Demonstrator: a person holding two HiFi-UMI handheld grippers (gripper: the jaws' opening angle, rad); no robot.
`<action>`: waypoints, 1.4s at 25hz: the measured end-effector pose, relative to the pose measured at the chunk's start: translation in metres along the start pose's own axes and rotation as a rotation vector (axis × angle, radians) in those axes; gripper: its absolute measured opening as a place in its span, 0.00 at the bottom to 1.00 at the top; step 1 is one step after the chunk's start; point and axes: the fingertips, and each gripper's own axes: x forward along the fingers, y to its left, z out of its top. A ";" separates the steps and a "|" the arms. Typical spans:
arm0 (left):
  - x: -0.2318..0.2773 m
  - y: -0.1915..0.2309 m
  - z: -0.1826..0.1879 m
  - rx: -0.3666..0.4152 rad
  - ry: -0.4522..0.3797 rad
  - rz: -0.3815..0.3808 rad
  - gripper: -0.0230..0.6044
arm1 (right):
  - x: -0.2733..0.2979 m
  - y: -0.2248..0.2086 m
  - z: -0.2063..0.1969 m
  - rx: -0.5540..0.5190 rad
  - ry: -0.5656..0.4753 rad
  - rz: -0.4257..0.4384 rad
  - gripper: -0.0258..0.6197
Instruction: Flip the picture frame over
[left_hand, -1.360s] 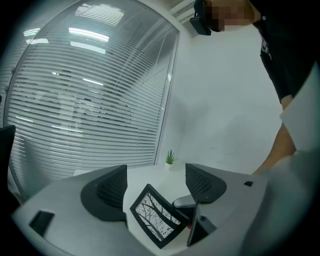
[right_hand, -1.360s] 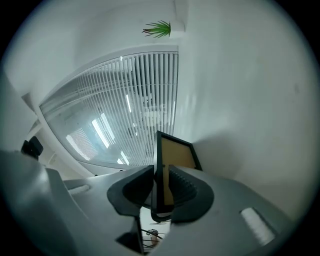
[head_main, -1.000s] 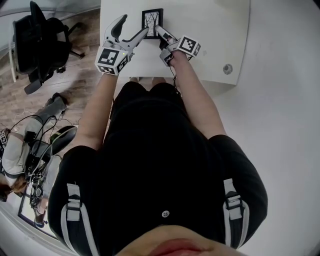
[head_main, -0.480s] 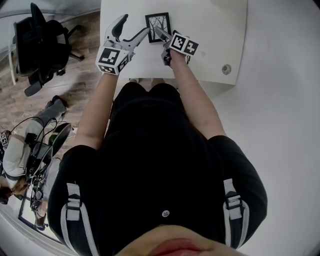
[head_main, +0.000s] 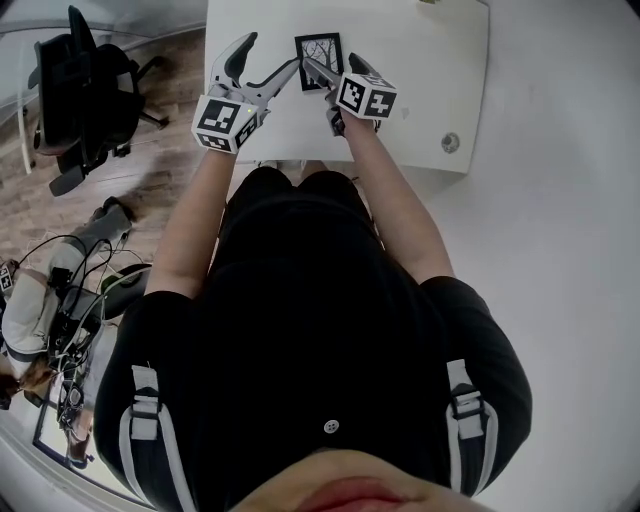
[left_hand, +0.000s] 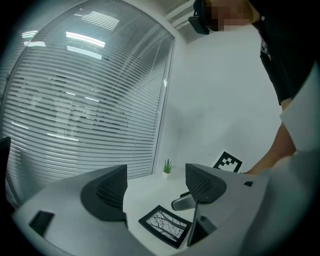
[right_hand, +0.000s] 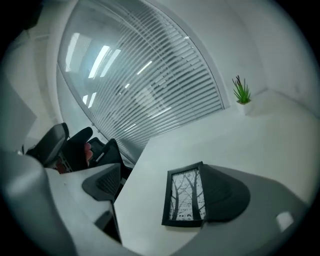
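Picture frame (head_main: 319, 49) lies flat, tree print up, on the white table (head_main: 420, 60), just under my right gripper (head_main: 330, 66), whose jaws are opening with no grip on it. My left gripper (head_main: 265, 55) gapes empty beside it. The frame is thin, rigid and black-rimmed, so I fear the ribbed pads may slip off its low edge and skid it across the smooth top.

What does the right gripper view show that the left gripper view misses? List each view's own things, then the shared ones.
Only the right gripper view: dark office chairs past the white table, and both fingers of the right gripper, opening, with the picture frame flat between them, ungripped. Only the left gripper view: the right gripper's marker cube, a person's arm, and the left gripper, open, holding nothing. Both: the frame with its tree print up, the table, a small potted plant and the window blinds.
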 end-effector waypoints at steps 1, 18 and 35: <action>-0.002 -0.002 0.004 0.006 -0.004 -0.003 0.63 | -0.006 0.008 0.008 -0.034 -0.018 0.017 0.86; -0.035 -0.038 0.060 0.111 -0.061 -0.085 0.48 | -0.133 0.106 0.096 -0.611 -0.299 0.149 0.52; -0.074 -0.079 0.095 0.164 -0.111 -0.151 0.16 | -0.202 0.175 0.103 -0.637 -0.454 0.288 0.05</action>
